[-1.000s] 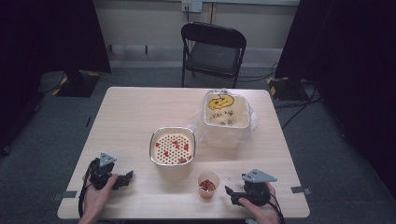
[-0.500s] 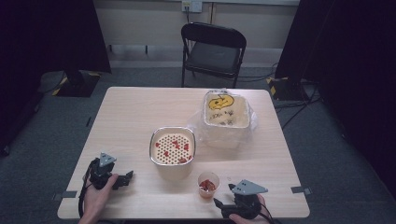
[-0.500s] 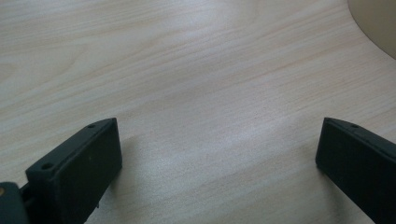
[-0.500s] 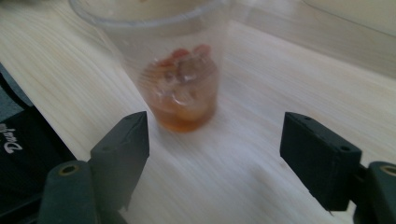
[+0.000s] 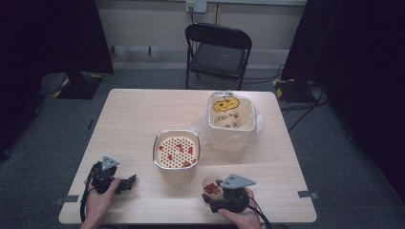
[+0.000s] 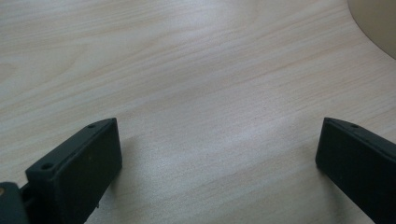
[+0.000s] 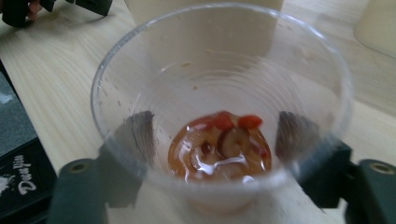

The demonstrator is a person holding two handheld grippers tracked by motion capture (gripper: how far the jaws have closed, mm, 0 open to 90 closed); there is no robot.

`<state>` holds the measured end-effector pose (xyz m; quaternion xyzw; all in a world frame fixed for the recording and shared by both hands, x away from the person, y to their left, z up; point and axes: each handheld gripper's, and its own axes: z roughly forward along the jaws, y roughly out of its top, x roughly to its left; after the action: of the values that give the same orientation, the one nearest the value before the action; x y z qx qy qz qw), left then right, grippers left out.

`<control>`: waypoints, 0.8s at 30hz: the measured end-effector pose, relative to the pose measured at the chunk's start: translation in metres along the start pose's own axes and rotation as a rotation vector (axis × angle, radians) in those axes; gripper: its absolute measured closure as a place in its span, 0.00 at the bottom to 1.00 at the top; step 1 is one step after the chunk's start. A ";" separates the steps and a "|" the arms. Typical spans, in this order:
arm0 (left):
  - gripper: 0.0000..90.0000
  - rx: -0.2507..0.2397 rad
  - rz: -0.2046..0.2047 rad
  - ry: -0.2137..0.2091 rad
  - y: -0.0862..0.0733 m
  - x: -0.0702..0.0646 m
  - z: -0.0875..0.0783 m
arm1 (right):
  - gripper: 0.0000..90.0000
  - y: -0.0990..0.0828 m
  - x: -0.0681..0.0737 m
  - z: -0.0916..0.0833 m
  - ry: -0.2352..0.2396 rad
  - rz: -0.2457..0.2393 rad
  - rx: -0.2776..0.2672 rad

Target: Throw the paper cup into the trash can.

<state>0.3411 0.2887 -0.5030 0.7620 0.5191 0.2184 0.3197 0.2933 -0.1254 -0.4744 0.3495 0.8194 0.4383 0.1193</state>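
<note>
- Nearest the person, at the front edge of the worktop (image 5: 143, 109), the right gripper (image 5: 217, 198) has its fingers (image 7: 126, 154) set on either side of a clear plastic cup (image 7: 219, 107). They have just been closing in, the cup is between them, and seen through the plastic they lie right against its lower wall; I cannot tell whether they press on it.
- The cup stands upright on the worktop, front and a little right of centre. In its bottom sits a small pool of reddish liquid with red berries and a pale round slice (image 7: 219, 147).
- The right hand (image 5: 243, 217) grips that gripper from behind, with the grey plate on top.
- Off at the front left, the left gripper (image 5: 125, 182) lies low on the worktop in the left hand (image 5: 98, 202). Its fingers (image 6: 79, 163) stand wide apart with bare wood between them.
- Behind the cup, near the middle, stands a pale square container with a perforated strainer insert (image 5: 176, 149); a few red pieces lie on the holes.
- Further back and to the right is a cream bin lined with a clear bag (image 5: 231, 119), a yellow wrapper inside it.
- Beyond the worktop a black folding chair (image 5: 217, 52) stands on the floor against the far wall.
</note>
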 end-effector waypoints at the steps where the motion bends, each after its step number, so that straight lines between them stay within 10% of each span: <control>1: 0.00 0.000 0.000 0.000 0.000 0.000 0.000 | 0.34 0.001 0.001 0.002 -0.004 -0.016 0.000; 24: 0.00 0.000 0.000 0.000 0.000 0.000 0.000 | 0.46 0.028 -0.026 -0.015 -0.059 0.008 -0.082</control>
<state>0.3411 0.2887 -0.5030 0.7619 0.5192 0.2184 0.3197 0.3178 -0.1422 -0.4461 0.3603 0.7956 0.4613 0.1561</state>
